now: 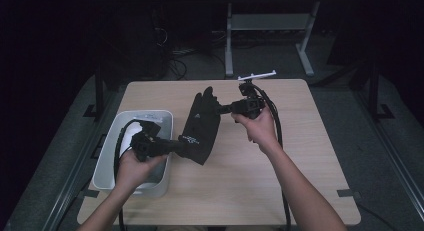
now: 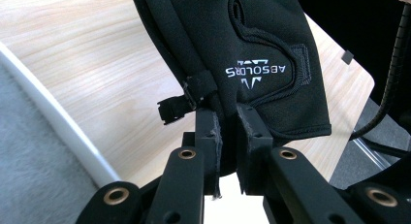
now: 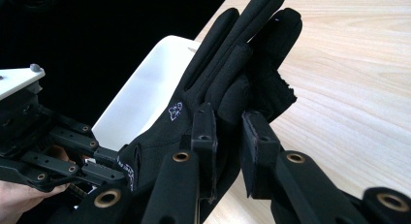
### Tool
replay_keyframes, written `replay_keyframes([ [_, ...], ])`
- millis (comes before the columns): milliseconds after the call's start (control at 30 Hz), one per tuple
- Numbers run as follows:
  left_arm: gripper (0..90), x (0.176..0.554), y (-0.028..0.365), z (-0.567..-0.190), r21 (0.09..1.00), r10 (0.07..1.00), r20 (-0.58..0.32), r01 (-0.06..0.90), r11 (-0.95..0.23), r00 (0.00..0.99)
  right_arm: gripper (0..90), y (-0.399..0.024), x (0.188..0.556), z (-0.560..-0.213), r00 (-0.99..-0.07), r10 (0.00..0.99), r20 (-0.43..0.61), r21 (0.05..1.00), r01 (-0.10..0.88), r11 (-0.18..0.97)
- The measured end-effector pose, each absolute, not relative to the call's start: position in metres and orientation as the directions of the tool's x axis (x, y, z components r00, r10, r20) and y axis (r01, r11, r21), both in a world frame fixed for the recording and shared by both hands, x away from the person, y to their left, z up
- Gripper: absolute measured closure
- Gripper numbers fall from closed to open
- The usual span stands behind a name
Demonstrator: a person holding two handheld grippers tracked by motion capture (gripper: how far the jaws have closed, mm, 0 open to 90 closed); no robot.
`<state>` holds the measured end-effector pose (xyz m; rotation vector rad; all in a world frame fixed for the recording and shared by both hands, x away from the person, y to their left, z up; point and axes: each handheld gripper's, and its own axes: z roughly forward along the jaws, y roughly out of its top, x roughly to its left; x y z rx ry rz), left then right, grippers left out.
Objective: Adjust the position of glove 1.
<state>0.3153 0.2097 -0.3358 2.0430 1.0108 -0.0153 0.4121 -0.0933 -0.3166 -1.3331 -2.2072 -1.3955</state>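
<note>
Wooden table (image 1: 300, 156) | glove (image 1: 202, 123) stretched between | left gripper (image 1: 182, 147), right gripper (image 1: 222, 110) seemingly both clamped on it

Black glove (image 2: 252, 49) in left gripper (image 2: 231, 136)

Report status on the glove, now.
Left tongs shut on black glove at the cuff. Right tongs shut on its fingers. Glove held above the table, beside white bin. Nothing in the way.

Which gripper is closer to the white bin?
Left. The left gripper hangs just past the white bin's right rim, clamping the black glove's cuff. The right gripper grips the glove's fingers farther over the table.
</note>
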Motion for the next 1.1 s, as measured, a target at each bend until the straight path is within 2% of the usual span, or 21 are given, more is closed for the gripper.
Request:
replay_keyframes([
  [1100, 81.3, 0.305, 0.261, -0.329, 0.683, 0.698, -0.345, 0.678, -0.271, 0.627, 78.5, -0.037, 0.425, -0.311, -0.609, 0.53, 0.59, 0.624, 0.761, 0.18],
])
